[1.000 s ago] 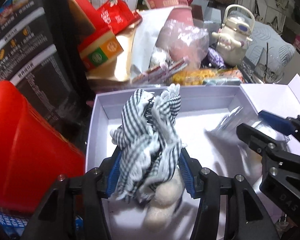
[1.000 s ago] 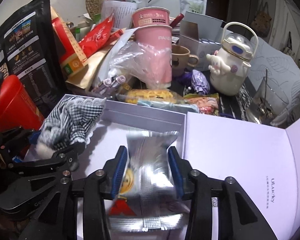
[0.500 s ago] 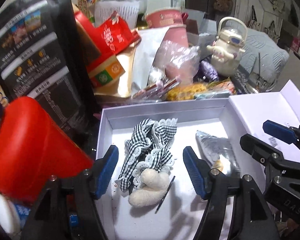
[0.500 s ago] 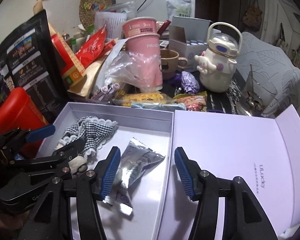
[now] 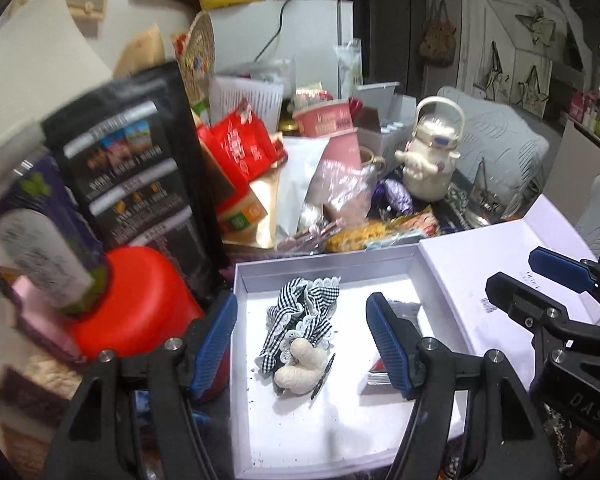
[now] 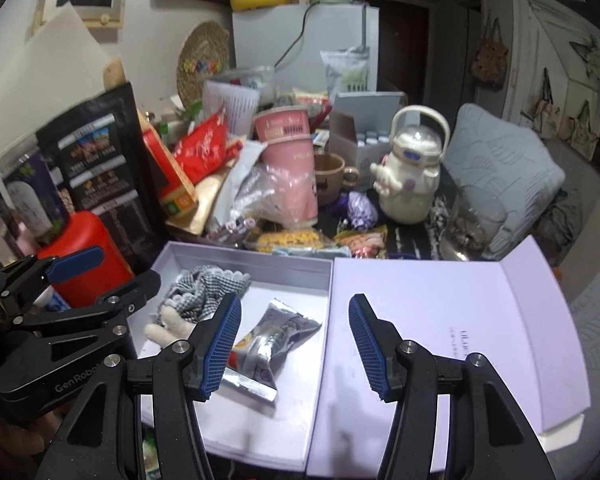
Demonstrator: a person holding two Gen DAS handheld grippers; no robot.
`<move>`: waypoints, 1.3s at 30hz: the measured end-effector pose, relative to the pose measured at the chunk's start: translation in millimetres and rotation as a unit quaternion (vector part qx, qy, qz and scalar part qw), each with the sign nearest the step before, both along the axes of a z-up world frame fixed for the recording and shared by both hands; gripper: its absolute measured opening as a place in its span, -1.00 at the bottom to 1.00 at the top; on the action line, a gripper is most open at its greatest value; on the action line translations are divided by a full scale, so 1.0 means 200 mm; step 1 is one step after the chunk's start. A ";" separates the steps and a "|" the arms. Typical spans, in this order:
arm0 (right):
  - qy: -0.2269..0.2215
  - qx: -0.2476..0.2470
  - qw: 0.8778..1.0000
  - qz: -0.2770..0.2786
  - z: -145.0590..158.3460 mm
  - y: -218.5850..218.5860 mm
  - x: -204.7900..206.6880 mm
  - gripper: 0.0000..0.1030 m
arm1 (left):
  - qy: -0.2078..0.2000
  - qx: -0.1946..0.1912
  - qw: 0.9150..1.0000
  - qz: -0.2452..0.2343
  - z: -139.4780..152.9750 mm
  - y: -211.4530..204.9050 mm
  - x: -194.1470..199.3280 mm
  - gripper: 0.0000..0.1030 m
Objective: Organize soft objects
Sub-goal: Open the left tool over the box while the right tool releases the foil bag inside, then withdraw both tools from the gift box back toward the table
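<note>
Both my left gripper [image 5: 302, 350] and right gripper [image 6: 294, 344] hang wide open, empty, above the box [image 6: 244, 258]. The checked cloth [image 5: 302, 312] and foil packet [image 6: 274, 334] lie inside. Closing the lid [image 6: 428, 320] could pinch loose fabric.

black grippers [image 5: 302, 344], ribbed blue pads [image 6: 222, 346], silver screws

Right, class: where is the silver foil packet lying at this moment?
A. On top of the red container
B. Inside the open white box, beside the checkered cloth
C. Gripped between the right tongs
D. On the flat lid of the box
B: the silver foil packet lies loose on the floor of the white box, next to the checkered cloth, while the right tongs stand open.
</note>
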State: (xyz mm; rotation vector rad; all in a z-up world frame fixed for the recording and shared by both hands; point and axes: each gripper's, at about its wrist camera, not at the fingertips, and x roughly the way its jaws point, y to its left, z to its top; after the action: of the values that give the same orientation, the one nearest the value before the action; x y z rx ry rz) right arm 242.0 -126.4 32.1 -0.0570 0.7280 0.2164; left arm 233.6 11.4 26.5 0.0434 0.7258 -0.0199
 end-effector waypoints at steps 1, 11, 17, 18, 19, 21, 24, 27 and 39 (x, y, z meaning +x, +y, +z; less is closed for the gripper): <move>-0.006 0.001 1.000 -0.001 0.03 0.00 -0.03 0.09 | -0.005 0.000 1.000 -0.001 0.03 0.00 -0.03 0.29; -0.056 0.000 0.998 0.006 0.24 -0.01 -0.26 0.09 | -0.045 0.006 0.999 -0.002 0.24 -0.01 -0.26 0.29; -0.084 0.001 0.996 0.011 0.34 0.00 -0.41 0.09 | -0.069 0.001 0.998 -0.009 0.35 -0.01 -0.41 0.29; -0.088 0.001 0.996 0.012 0.36 0.00 -0.44 0.09 | -0.073 0.001 0.997 -0.010 0.36 0.00 -0.43 0.29; -0.093 0.002 0.996 0.013 0.37 0.00 -0.47 0.09 | -0.078 0.002 0.997 -0.012 0.38 0.00 -0.46 0.29; -0.103 0.003 0.995 0.016 0.41 0.01 -0.53 0.09 | -0.084 0.002 0.996 -0.014 0.41 0.00 -0.51 0.29; -0.111 0.003 0.994 0.020 0.44 0.01 -0.60 0.09 | -0.094 0.001 0.995 -0.019 0.45 0.00 -0.59 0.29; -0.120 0.003 0.992 0.023 0.47 0.01 -0.68 0.20 | -0.102 0.000 0.995 -0.020 0.47 0.01 -0.66 0.29; -0.146 0.008 0.989 0.026 0.49 0.01 -1.00 0.58 | -0.119 -0.006 0.992 -0.033 0.49 0.03 -0.96 0.59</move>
State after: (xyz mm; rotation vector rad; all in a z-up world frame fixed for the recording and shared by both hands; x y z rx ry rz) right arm 41.2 -124.4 129.2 -0.0917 0.4334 0.2580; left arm 41.5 17.2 124.6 0.0562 0.4858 -0.0806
